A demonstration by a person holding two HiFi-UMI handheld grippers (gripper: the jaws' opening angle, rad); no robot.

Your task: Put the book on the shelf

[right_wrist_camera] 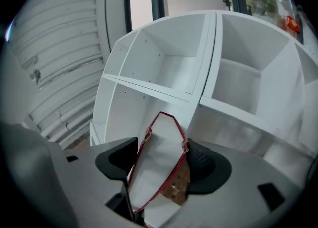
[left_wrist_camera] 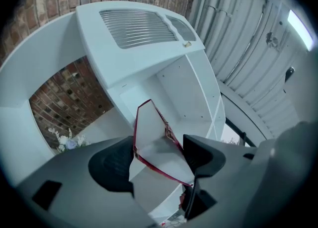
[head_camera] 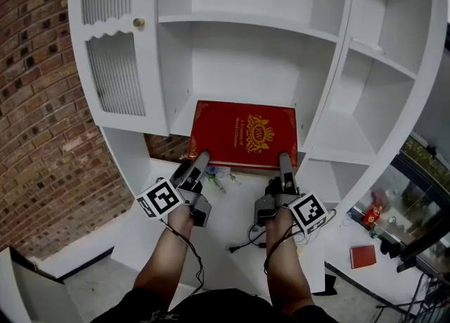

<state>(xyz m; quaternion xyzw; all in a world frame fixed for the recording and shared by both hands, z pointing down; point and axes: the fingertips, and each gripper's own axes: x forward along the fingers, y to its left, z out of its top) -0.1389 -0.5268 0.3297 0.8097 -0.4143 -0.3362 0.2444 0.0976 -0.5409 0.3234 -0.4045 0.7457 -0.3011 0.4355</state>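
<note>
A thick red book [head_camera: 245,134] with a gold crest lies flat on the middle shelf [head_camera: 181,114] of a white bookcase, its near edge sticking out past the shelf front. My left gripper [head_camera: 199,162] straddles its near left corner. In the left gripper view the book [left_wrist_camera: 149,140] fills the gap between the pads of the left gripper [left_wrist_camera: 158,155], which looks shut on it. My right gripper [head_camera: 285,165] is at the near right corner. There the book [right_wrist_camera: 158,165] stands between the jaws of the right gripper [right_wrist_camera: 160,158] with a thin gap at the left pad.
The bookcase has a ribbed-glass door [head_camera: 116,75] with a knob [head_camera: 139,23] at the left and open side compartments [head_camera: 383,103] at the right. A brick wall [head_camera: 35,103] stands behind it. Small flowers [head_camera: 219,175] and a cable [head_camera: 242,246] lie on the lower ledge. A small red book [head_camera: 363,255] lies at the lower right.
</note>
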